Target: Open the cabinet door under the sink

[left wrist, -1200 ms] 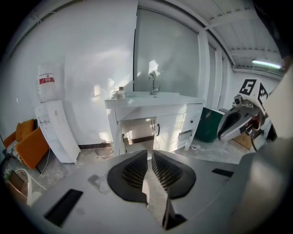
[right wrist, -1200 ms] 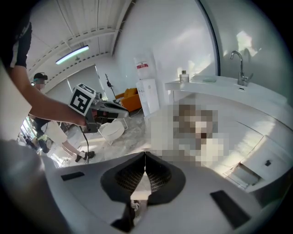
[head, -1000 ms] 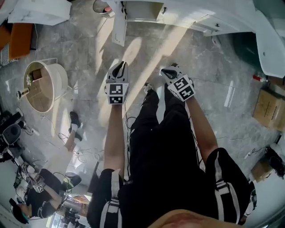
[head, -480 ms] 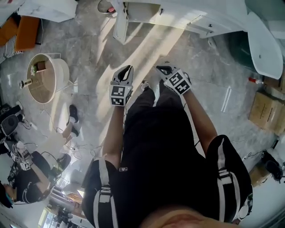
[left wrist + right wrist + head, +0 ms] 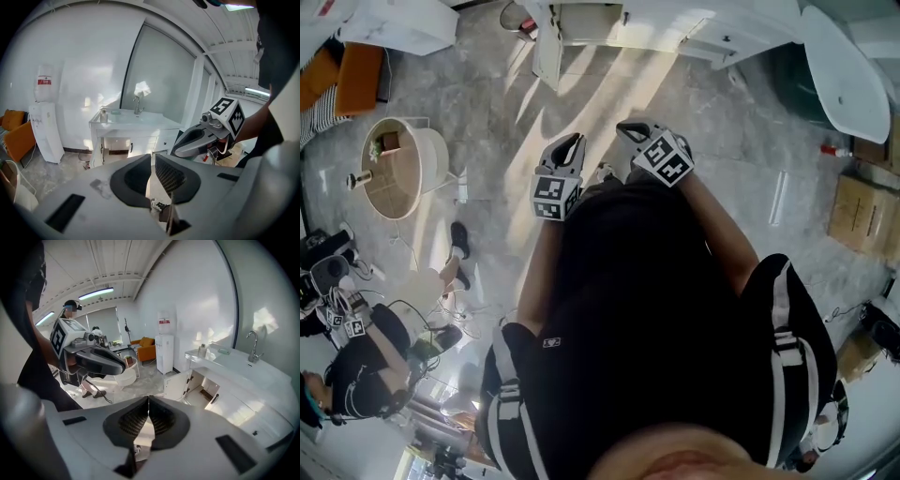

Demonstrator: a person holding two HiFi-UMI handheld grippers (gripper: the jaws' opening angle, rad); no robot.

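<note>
White-fronted, with a pale basin top and a chrome tap point(image 5: 137, 104), the sink cabinet point(image 5: 123, 126) sits in the middle of the left gripper view. It is well apart from the person point(image 5: 656, 309), who stands on the grey stone-look floor point(image 5: 487, 103) with both tools held out ahead. At the cabinet's left side in that view, one white door leaf point(image 5: 97, 152) already hangs swung outward, showing a shadowed opening behind it. Just right of it, a second white door with a dark bar handle point(image 5: 140, 145) sits flush and closed. The left gripper point(image 5: 153, 159) has its jaws drawn to a thin slit with nothing in it. The right gripper point(image 5: 148, 404) has its pads touching at the tips and is also empty. Neither tool is near a handle. I'd judge this a walking stage: either the approach to the closed door, or the job largely met by the open leaf. I can't tell which. If the closed door is meant, the next move calls for closing the distance and spreading one gripper's jaws. They would then be set around the bar handle and pulled along the hinge's arc.
</note>
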